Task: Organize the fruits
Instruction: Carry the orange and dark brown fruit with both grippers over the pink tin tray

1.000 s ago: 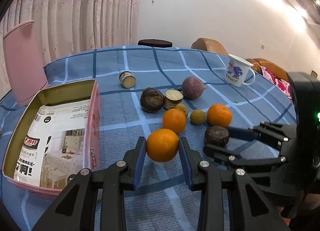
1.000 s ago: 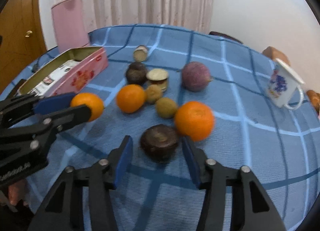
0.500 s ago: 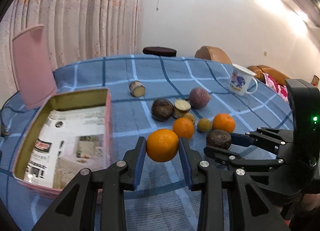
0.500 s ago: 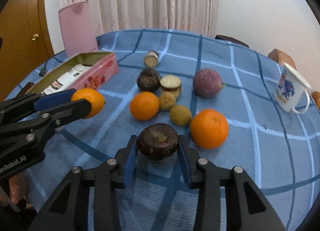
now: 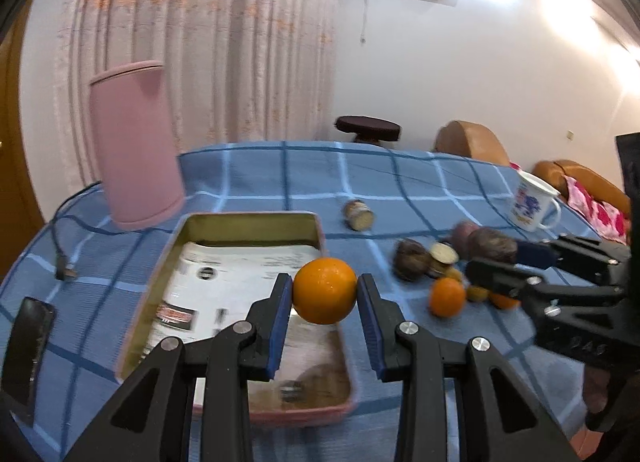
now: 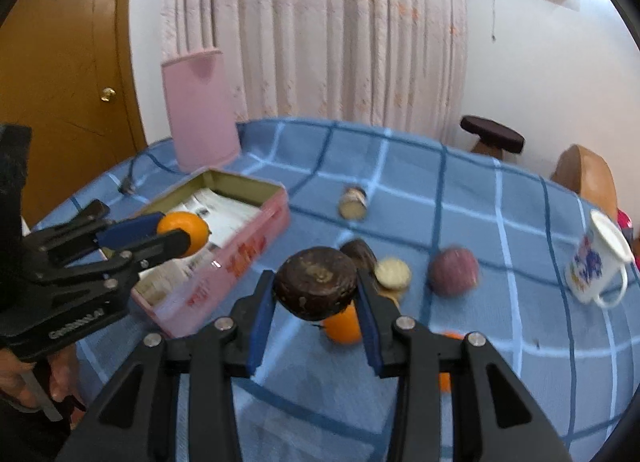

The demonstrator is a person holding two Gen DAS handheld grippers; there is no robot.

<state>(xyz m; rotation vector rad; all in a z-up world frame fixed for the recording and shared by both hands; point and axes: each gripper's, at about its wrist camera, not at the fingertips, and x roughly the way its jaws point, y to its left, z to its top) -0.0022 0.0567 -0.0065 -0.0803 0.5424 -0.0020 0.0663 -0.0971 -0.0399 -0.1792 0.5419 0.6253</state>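
left tool (image 5: 324, 292): clamped on one orange (image 5: 324, 290), over tin (image 5: 248, 221). right tool (image 6: 316, 288): clamped on one dark fruit (image 6: 316, 282).

Each camera sits close behind its own gripper, looking forward; both see the pink metal tin (image 5: 256, 221) (image 6: 256, 229) on the blue checked tablecloth (image 5: 400, 181) (image 6: 460, 189).

A round dark brown fruit (image 6: 316, 283) is clamped by the right gripper (image 6: 316, 294) above the blue checked tablecloth (image 6: 500, 229); a round orange (image 6: 183, 232) is gripped by the left gripper (image 6: 160, 232) over the pink rectangular tin (image 6: 248, 246).
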